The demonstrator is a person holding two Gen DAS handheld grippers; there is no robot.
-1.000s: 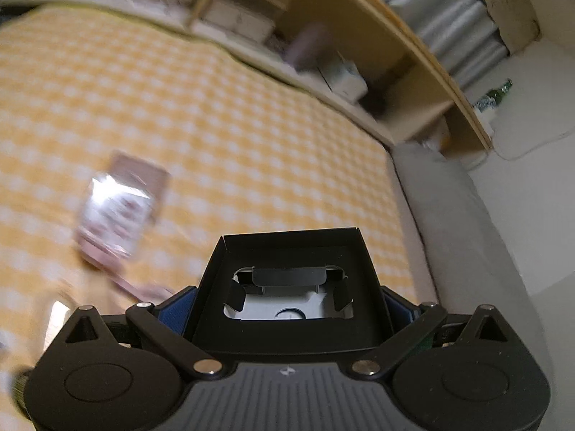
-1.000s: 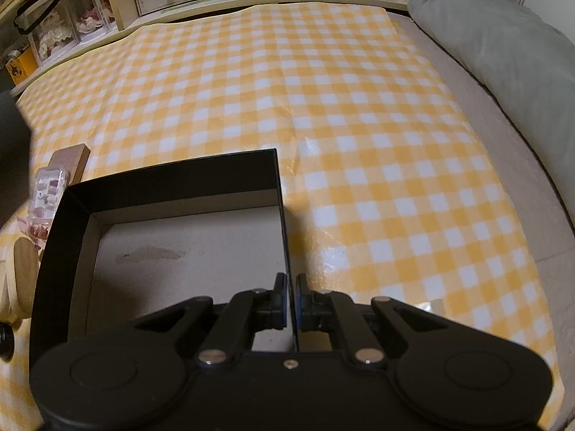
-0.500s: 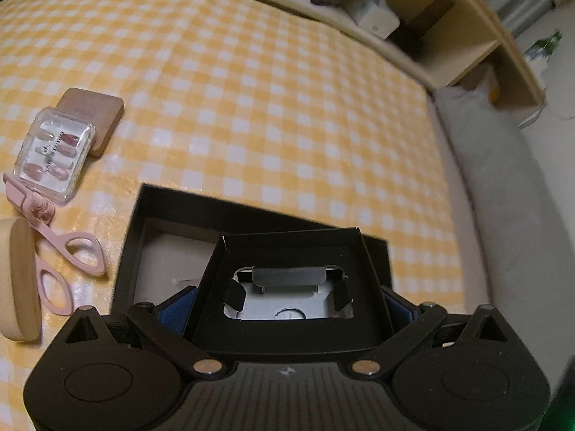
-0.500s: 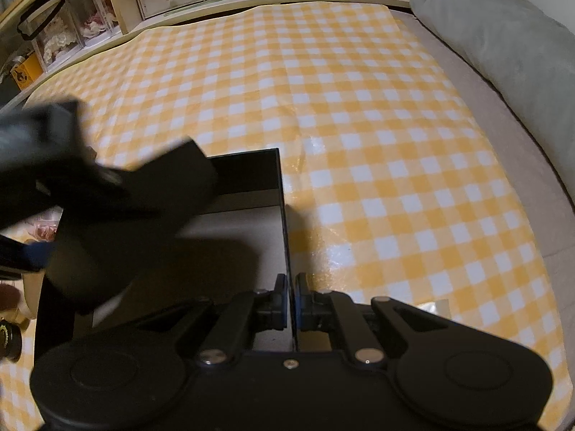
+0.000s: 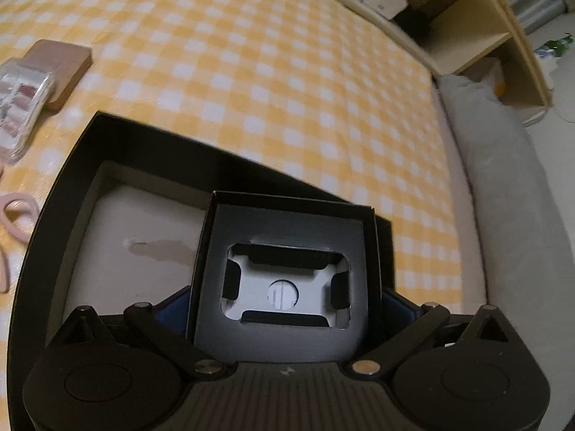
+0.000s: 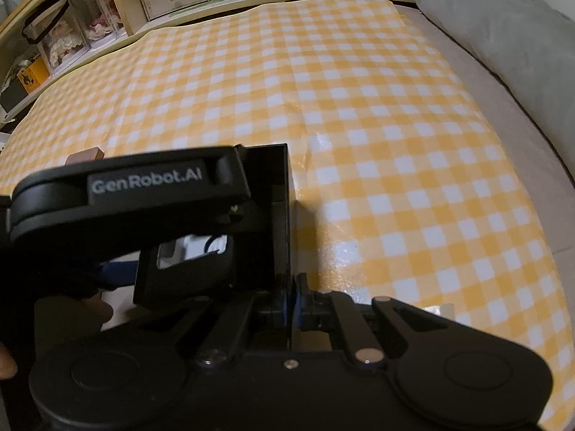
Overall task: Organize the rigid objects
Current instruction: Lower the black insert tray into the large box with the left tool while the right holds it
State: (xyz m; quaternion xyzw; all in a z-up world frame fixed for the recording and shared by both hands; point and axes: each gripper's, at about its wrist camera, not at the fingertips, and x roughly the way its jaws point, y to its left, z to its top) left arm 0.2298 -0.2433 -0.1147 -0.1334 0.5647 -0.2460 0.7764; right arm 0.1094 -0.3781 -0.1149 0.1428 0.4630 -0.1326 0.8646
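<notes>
Over the yellow-and-white checked cloth [image 6: 395,143], both grippers work at one large open black box with a grey floor [image 5: 118,222].

Left gripper [image 5: 284,287] pinches a smaller black cardboard box with a cut-out insert [image 5: 284,251] between its spread blue-padded fingers [image 5: 176,305], holding it tilted over the large box's right part; whether it touches the floor cannot be told. Right gripper [image 6: 291,294] has its jaws pressed together on the large box's thin right wall [image 6: 284,194]. Left of the large box lie a clear plastic case of press-on nails [image 5: 21,97] atop a flat pink-brown case [image 5: 64,64] and pink scissor handles [image 5: 14,215]. A grey pillow [image 6: 503,25] lies beyond the cloth's right edge.
</notes>
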